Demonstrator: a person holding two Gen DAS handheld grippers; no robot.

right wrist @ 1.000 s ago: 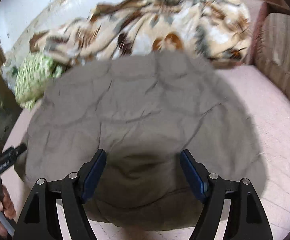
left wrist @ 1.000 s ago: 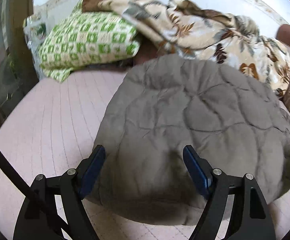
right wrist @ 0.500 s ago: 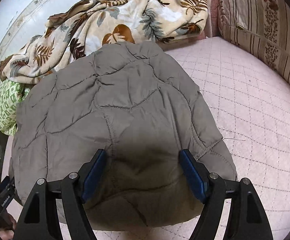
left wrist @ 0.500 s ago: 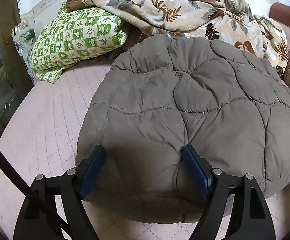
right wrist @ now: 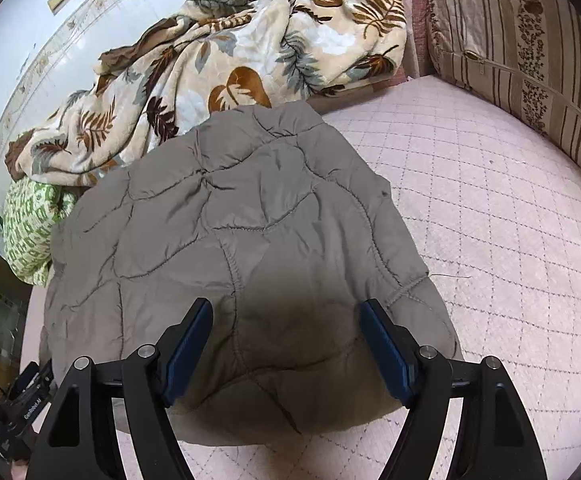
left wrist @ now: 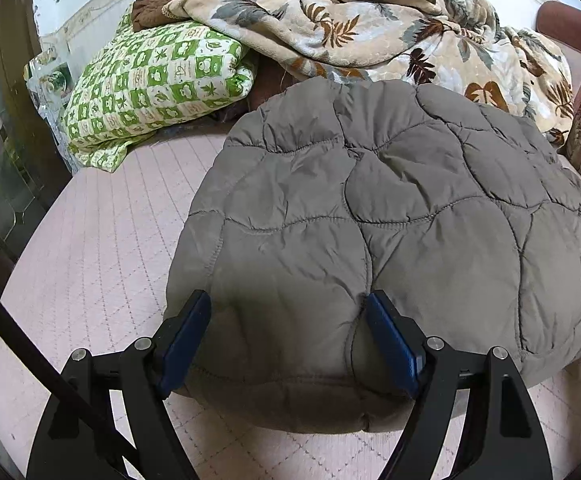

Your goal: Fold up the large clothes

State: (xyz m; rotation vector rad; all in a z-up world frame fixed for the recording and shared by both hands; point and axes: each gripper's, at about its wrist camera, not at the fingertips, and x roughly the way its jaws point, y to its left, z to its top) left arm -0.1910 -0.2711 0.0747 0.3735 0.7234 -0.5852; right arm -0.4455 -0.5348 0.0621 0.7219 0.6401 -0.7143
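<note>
Left wrist view: the left gripper is hovering wide and empty over the near left corner of the quilted jacket, which is lying on the bed and stretching away to the far right.

Right wrist view: the right gripper is hovering wide and empty over the near right corner of the quilted jacket, whose bulk is running to the far left.

Bedding heaped around my pink quilted mattress.
On its far edge, a leaf-print blanket overlaps a green checked pillow; a striped cushion borders its right side.

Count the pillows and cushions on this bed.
2: a green checked pillow at the far left under the leaf blanket, a striped cushion far right. Others may be buried.
</note>
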